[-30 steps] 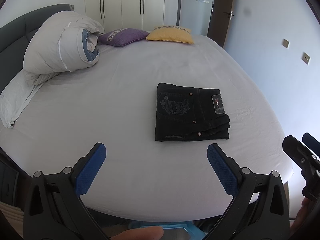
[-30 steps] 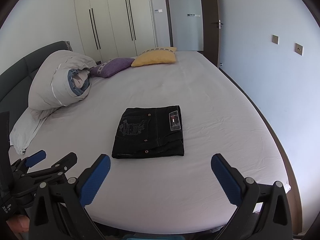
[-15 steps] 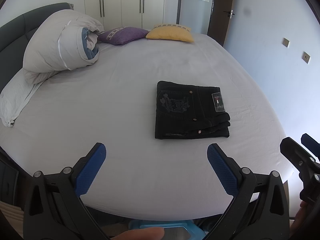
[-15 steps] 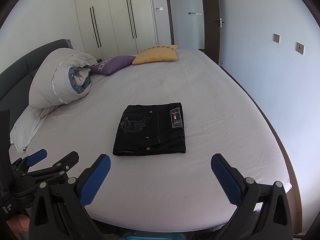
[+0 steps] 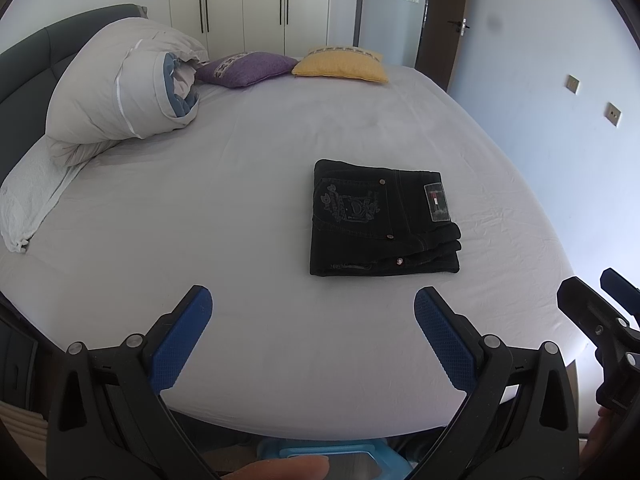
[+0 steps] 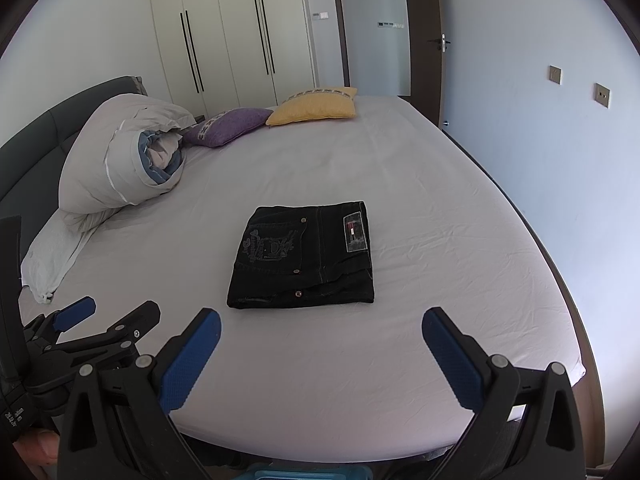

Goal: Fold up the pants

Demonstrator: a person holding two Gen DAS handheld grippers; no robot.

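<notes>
The pants (image 5: 382, 220) lie folded into a compact black rectangle on the white bed (image 5: 248, 184), right of centre, back pocket and waistband label facing up. The left gripper (image 5: 312, 312) is held at the near edge of the bed with its blue-padded jaws spread wide and nothing between them, well apart from the pants. The right gripper (image 6: 320, 326) is in the same released condition, also short of the garment (the folded stack sits just beyond its open jaws). The left wrist view alone shows a fingertip (image 5: 280, 470) at the bottom edge. The right wrist view shows more of the wardrobe (image 6: 240, 44) and door (image 6: 376, 32). Both views show the rolled duvet (image 5: 120, 88), the purple cushion (image 5: 246, 68) and the yellow cushion (image 5: 340, 66) at the far side of the bed.
</notes>
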